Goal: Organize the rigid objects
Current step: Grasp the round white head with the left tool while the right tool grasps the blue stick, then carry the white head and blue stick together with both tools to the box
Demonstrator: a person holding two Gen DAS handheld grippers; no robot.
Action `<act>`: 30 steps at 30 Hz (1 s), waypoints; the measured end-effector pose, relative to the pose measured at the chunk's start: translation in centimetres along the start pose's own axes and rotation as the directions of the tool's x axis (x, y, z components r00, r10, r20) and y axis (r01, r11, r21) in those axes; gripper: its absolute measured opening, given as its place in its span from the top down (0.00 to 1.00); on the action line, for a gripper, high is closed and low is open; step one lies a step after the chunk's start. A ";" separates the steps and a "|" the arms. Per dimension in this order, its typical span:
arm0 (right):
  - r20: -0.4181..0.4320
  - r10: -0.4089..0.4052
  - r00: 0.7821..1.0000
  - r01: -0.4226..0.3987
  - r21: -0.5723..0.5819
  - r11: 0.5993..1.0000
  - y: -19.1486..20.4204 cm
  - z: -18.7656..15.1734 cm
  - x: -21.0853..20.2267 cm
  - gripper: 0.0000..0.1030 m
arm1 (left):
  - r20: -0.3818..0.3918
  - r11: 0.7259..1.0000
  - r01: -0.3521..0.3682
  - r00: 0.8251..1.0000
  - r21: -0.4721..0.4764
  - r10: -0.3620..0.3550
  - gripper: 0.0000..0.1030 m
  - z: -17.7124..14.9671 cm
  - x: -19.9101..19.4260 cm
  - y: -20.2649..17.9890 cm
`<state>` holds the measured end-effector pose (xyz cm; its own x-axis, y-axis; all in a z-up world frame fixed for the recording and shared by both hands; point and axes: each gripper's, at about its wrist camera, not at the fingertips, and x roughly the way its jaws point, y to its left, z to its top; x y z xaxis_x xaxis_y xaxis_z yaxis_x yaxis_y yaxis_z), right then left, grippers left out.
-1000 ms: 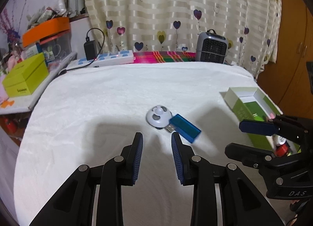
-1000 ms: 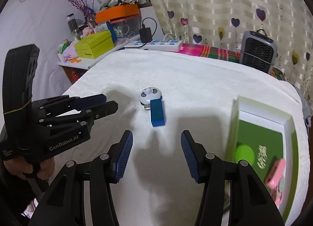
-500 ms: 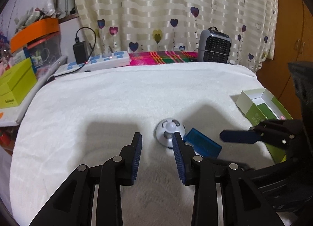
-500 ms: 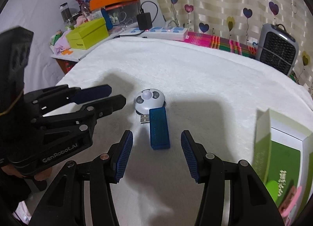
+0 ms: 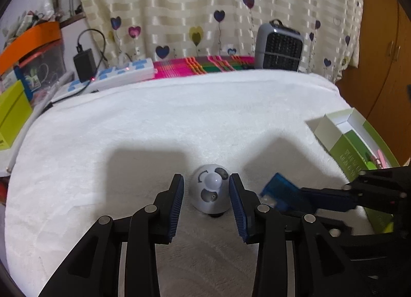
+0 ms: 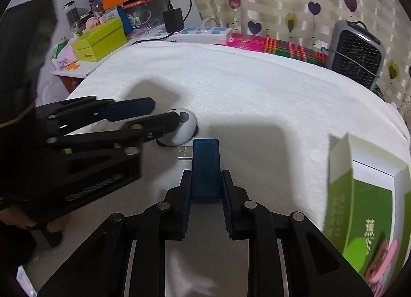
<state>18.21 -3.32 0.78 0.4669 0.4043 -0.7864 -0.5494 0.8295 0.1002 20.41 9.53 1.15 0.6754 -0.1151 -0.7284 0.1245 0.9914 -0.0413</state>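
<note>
A white round gadget [image 5: 209,194] with grey buttons sits on the white cloth, right beside a blue USB stick [image 6: 206,165] whose metal plug points left. My left gripper [image 5: 205,178] straddles the gadget with its jaws opening, and a thin gap shows on the left side. From the right wrist view, the left gripper [image 6: 164,111] reaches in from the left around the gadget [image 6: 185,127]. My right gripper [image 6: 206,172] is closing, its pads pressed on the near end of the stick. The stick [image 5: 276,186] looks blurred in the left wrist view.
An open green and white box [image 6: 370,207] with a pink item [image 6: 385,255] inside lies at the right. At the back stand a grey heater [image 5: 280,47] and a power strip [image 5: 120,75]. A yellow-green box [image 6: 100,39] and clutter fill the left shelf.
My left gripper moved forward and widened around the white gadget. My right gripper moved in over the blue stick and closed on it. The left hand came closer beside it.
</note>
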 end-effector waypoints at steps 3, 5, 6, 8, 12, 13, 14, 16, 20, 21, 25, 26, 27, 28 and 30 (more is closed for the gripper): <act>0.010 -0.008 1.000 0.008 0.013 1.000 -0.2 -0.3 -0.8 0.78 | -0.012 1.000 0.006 1.000 -0.018 -0.006 0.65 0.2 0.4 0.0; 0.020 -0.009 1.000 0.009 0.023 1.000 -0.5 -0.4 -1.4 0.78 | -0.022 1.000 0.006 1.000 -0.015 -0.007 0.65 0.2 0.7 -0.2; 0.026 -0.007 1.000 0.006 0.027 1.000 -0.6 -0.5 -1.7 0.78 | -0.026 1.000 0.006 1.000 -0.014 -0.006 0.65 0.2 0.8 -0.3; 0.036 -0.007 0.999 0.006 0.029 1.000 -0.6 -0.6 -2.3 0.78 | -0.028 1.000 0.001 1.000 -0.020 -0.001 0.65 0.3 0.9 -0.5; 0.053 0.000 0.999 -0.002 0.038 0.999 -1.0 -1.1 -3.3 0.78 | -0.016 0.999 0.000 1.000 -0.039 -0.001 0.69 0.2 0.4 -0.5; 0.055 0.001 0.998 -0.004 0.041 0.999 -1.2 -1.2 -3.5 0.78 | -0.011 0.999 -0.001 1.000 -0.042 0.000 0.72 0.2 0.2 -0.5; 0.058 0.002 0.998 -0.004 0.045 0.999 -1.3 -1.4 -3.7 0.78 | -0.006 0.999 -0.003 1.000 -0.043 0.002 0.74 0.2 0.1 -0.5; 0.067 0.003 0.998 -0.007 0.054 0.999 -1.7 -1.7 -4.2 0.78 | -0.001 0.999 -0.009 1.000 -0.043 0.009 0.74 0.1 -0.4 -0.7; 0.085 0.006 0.996 -0.012 0.064 0.998 -2.1 -2.1 -5.1 0.78 | 0.006 0.999 -0.021 1.000 -0.042 0.021 0.75 -0.5 -1.2 -1.3; 0.089 0.008 0.996 -0.014 0.066 0.998 -2.1 -2.3 -5.3 0.78 | 0.006 0.998 -0.014 1.000 -0.055 0.015 0.75 -0.7 -1.6 -1.4; 0.112 0.020 0.994 -0.029 0.073 0.997 -2.4 -3.0 -6.3 0.78 | 0.029 0.997 -0.002 1.000 -0.071 0.004 0.75 -1.2 -3.4 -2.2; 0.115 0.022 0.993 -0.030 0.074 0.997 -2.4 -3.1 -6.5 0.78 | 0.038 0.997 -0.001 0.999 -0.071 0.004 0.75 -1.3 -3.9 -2.5; 0.120 0.022 0.993 -0.031 0.076 0.997 -2.5 -3.3 -6.8 0.78 | 0.047 0.997 0.005 0.999 -0.073 -0.001 0.75 -1.4 -4.6 -3.0; 0.128 0.024 0.991 -0.035 0.079 0.996 -2.6 -3.6 -7.1 0.78 | 0.055 0.997 0.011 0.998 -0.075 -0.006 0.75 -1.5 -5.2 -3.3; 0.139 0.029 0.990 -0.041 0.082 0.996 -2.8 -3.9 -7.6 0.78 | 0.072 0.996 0.023 0.997 -0.081 -0.017 0.75 -1.8 -6.3 -4.1</act>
<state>13.51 -10.21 4.14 0.5426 0.4779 -0.6907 -0.5091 0.8412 0.1821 14.38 6.28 4.69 0.7236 -0.1361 -0.6767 0.0807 0.9903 -0.1129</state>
